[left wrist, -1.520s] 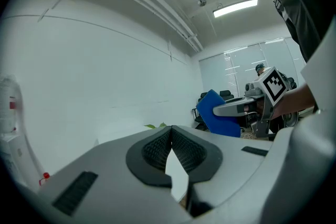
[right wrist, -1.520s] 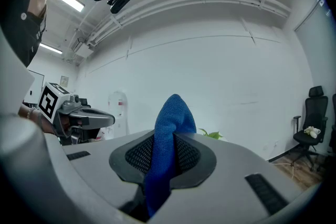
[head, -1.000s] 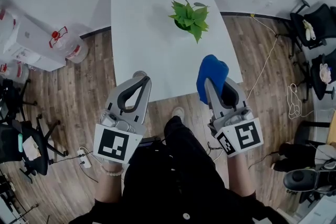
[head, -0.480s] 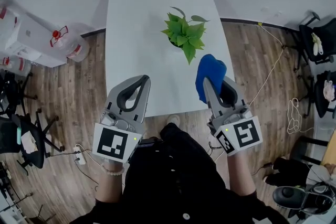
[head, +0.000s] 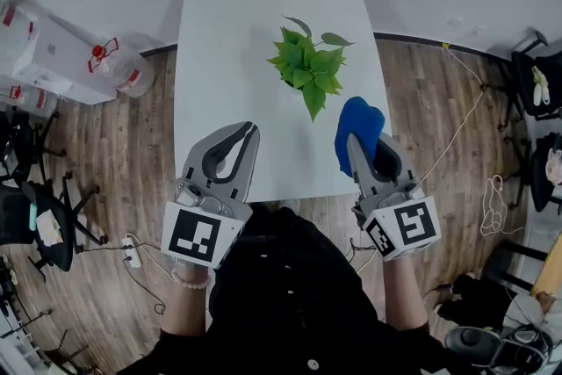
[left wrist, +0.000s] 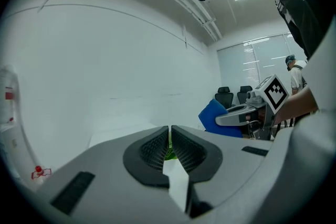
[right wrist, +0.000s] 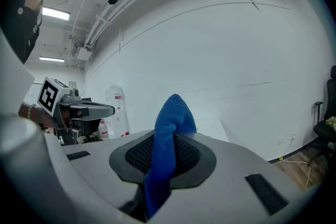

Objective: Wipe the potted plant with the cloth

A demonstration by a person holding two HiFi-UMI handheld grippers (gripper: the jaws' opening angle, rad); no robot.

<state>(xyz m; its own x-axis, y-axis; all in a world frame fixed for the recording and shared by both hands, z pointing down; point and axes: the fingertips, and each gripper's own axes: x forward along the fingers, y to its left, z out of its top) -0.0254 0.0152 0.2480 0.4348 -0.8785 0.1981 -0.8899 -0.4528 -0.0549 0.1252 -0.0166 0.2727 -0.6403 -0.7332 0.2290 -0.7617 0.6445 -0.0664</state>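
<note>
Right gripper (head: 358, 147) pinches the blue cloth (head: 358, 120), bunched ahead of its jaws, ready for wiping the potted plant (head: 307, 66) just ahead-left. Left gripper (head: 249, 133): jaws pressed together, empty.

Potted plant (head: 309, 70) upright on white table (head: 228, 57). Right gripper (head: 356, 141) clamps blue cloth (head: 358, 124) near plant's front leaves (apart). Left gripper (head: 250, 130) over table's near edge, jaws together, empty.

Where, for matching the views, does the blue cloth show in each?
Head view: blue cloth right of centre, in the right hand-held gripper, over the white table.
Left gripper view: cloth right of centre, beyond the jaws.
Right gripper view: cloth centre, clamped between the jaws.
Shared landmark: the white table.
</note>
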